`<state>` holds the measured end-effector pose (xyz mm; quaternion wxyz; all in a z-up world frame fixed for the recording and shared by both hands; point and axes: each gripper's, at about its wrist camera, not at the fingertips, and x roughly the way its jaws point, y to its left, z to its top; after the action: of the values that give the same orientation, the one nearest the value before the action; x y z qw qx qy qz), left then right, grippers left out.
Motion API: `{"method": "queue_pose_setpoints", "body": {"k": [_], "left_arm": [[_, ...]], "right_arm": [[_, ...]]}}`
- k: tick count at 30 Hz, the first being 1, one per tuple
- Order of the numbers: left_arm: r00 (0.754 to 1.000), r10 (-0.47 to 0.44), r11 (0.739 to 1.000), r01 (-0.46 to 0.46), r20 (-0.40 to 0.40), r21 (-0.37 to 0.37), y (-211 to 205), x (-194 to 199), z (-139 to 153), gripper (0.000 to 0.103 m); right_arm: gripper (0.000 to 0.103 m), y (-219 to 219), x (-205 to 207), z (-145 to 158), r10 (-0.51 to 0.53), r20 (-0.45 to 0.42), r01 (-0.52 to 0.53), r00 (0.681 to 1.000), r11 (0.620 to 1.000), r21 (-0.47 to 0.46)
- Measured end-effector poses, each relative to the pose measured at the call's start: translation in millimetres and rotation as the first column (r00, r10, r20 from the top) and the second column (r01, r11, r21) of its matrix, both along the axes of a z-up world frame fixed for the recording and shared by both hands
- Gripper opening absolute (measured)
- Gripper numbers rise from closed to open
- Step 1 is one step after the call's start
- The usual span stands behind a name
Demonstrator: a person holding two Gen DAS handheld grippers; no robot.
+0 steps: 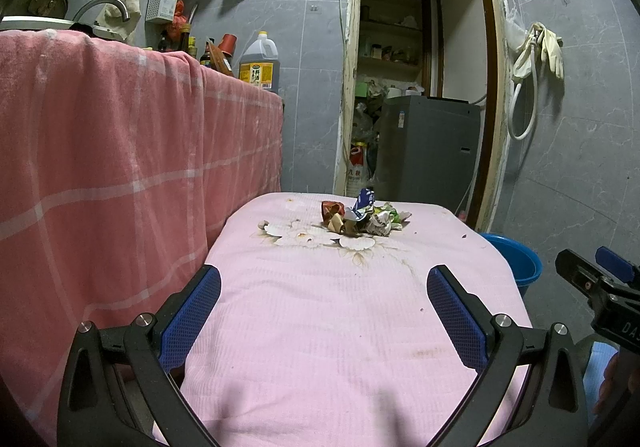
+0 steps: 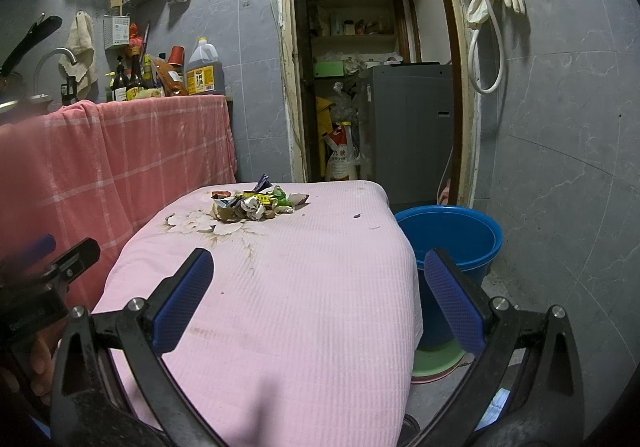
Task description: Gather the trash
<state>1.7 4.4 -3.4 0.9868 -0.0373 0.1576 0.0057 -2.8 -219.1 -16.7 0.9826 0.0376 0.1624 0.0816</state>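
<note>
Several crumpled wrappers sit heaped at the far end of a ribbed pink cloth, near a round blue bucket. Both the left gripper and right gripper hover level over the near end, jaws spread wide, grasping nothing

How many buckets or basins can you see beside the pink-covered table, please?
2: a blue bucket on the floor right of the table, and a green basin beneath it, mostly hidden; more may be hidden.

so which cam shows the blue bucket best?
Right wrist: the blue bucket sits on the floor beside the pink-covered table, its rim and inside mostly visible. Left wrist catches only a sliver past the table edge.
</note>
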Motion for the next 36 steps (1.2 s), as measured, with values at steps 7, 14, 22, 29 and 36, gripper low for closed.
{"method": "queue_pose_setpoints", "body": {"k": [7,14,22,29,36], "left_arm": [[1.000,0.000,1.000,0.000,0.000,0.000,-0.4,0.2,0.2,0.101],[1.000,0.001,1.000,-0.001,-0.001,0.000,-0.4,0.4,0.3,0.101],[1.000,0.000,1.000,0.000,-0.002,-0.001,-0.2,0.5,0.4,0.101],[1.000,0.000,1.000,0.000,-0.003,-0.001,-0.1,0.7,0.3,0.101],[1.000,0.000,1.000,0.000,-0.003,-0.002,-0.3,0.7,0.4,0.101]], "right_arm": [[0.103,0.6,0.4,-0.1,0.001,0.000,-0.001,1.000,1.000,-0.001],[0.103,1.1,0.4,-0.1,0.000,0.000,0.000,1.000,1.000,0.000],[0.103,1.2,-0.1,0.0,0.000,-0.001,0.000,1.000,1.000,0.000],[0.103,-1.6,2.4,2.8,0.000,-0.002,0.000,1.000,1.000,0.001],[0.103,3.9,-0.7,-1.7,0.002,-0.005,-0.002,1.000,1.000,0.002]]}}
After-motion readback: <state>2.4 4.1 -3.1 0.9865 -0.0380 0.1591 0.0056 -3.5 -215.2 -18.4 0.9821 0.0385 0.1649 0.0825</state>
